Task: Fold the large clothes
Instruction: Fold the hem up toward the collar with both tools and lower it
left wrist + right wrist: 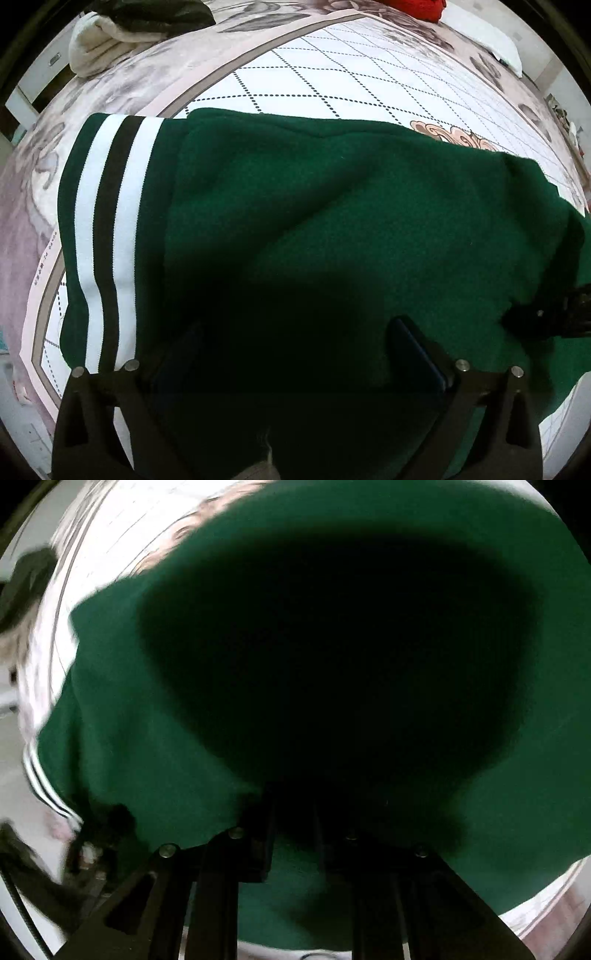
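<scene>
A large dark green garment with a white-and-black striped hem band lies spread on a bed. My left gripper hovers just over its near part with its fingers wide apart and nothing between them. The right gripper shows at the right edge of the left wrist view, on the green cloth. In the right wrist view, which is blurred, the green garment fills the frame and my right gripper has its fingers close together low over the cloth; whether it pinches fabric is unclear.
The bedspread is white with a dotted diamond grid and a grey floral border. A folded cream blanket and a dark garment lie at the far left. A red item and a white pillow lie at the far right.
</scene>
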